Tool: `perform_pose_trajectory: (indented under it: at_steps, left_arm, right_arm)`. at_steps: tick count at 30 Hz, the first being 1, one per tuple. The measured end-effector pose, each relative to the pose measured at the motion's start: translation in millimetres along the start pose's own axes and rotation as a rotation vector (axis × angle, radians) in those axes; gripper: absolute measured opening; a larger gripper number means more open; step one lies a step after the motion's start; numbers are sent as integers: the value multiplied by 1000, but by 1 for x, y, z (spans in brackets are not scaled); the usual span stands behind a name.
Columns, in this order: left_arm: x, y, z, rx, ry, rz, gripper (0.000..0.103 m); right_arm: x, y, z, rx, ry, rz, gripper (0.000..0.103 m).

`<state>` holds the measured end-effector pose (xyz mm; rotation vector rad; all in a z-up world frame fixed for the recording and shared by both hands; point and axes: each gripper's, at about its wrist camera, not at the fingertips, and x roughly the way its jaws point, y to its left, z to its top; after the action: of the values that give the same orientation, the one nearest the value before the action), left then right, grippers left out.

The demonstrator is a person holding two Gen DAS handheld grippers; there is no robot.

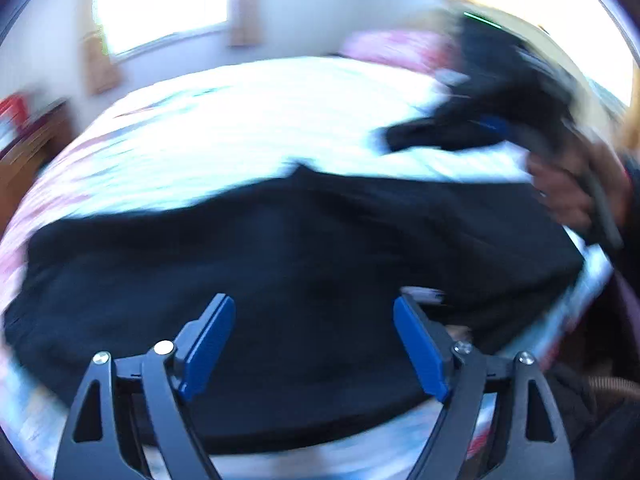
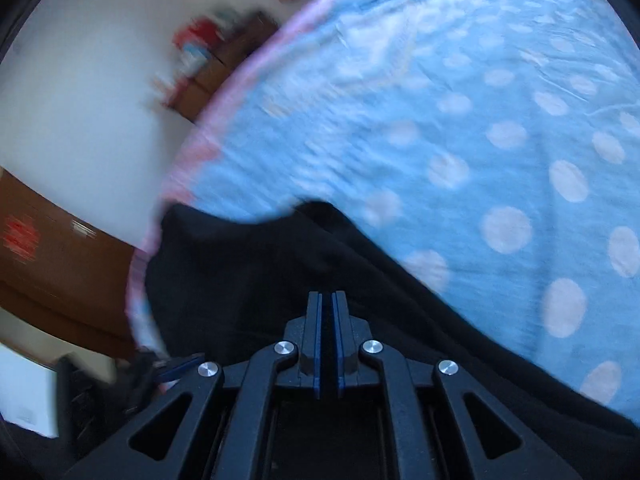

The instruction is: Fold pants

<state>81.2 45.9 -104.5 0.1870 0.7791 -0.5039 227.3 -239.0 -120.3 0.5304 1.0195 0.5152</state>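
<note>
lying spread on the bed [image 2: 500, 92]: one pair of black pants [image 1: 280, 248], broad and mostly flat ahead of and beneath the left tool [image 1: 314, 340], running under the right tool [image 2: 328, 344].
progress, judged: early to middle; cloth looks laid out, possibly doubled once, no compact fold visible; further folds and squaring appear left.
left tool: blue pads well apart, nothing between them, hovering over the near edge of the pants.
right tool: pads closed almost together over black cloth; whether a pinch of fabric sits between them cannot be told. in the left view it appears with dark cloth hanging by it, blurred.
materials: pants matte, soft, thick, lightly rumpled, edges wavy. bed cover thin cotton-like, light blue with pale round dots, pink border, finely creased.
</note>
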Motion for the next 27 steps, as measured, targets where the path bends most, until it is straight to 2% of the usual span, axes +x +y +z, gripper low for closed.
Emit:
perform_pose_trajectory:
  at_steps: [2,4,5,8,10,12,14,15,20,22,25,27]
  left_arm:
    - [-14,57,-3,-148,-25,140,92]
    - [-23,106,-9,-310,-29,248,93]
    - [-31,141,-17,-446,-34,293,93]
    - [-41,200,-43,-734,-47,336,93]
    - [-41,220,-61,-850,-51,298,93]
    - [-38,221,-63,-872,-88,315,93]
    - [-32,211,-56,-836,-52,353,93]
    - [-33,220,-54,-827,-38,377,93]
    - [-21,215,-55,-804,-56,359,94]
    - [-14,209,-40,-777,-56,380,94]
    - [-2,207,-18,-739,-50,379,84]
    - [3,212,-18,-776,-60,336,70]
  right_arm:
    - [-13,14,1,7,-86,95,6]
    - [-18,35,-2,-37,-150,88,6]
    - [-19,42,-4,-60,-169,70,6]
    - [-22,62,-13,-83,-204,78,6]
    - [-28,65,-24,-61,-228,113,6]
    - [-42,66,-40,-41,-266,110,6]
    - [-54,63,-54,-28,-293,111,6]
    - [-62,63,-63,-23,-307,111,6]
    - [-104,56,-97,-10,-376,79,6]
    - [-113,49,-106,24,-408,91,6]
    - [-117,40,-111,58,-434,82,6]
    - [-119,36,-114,83,-448,53,6]
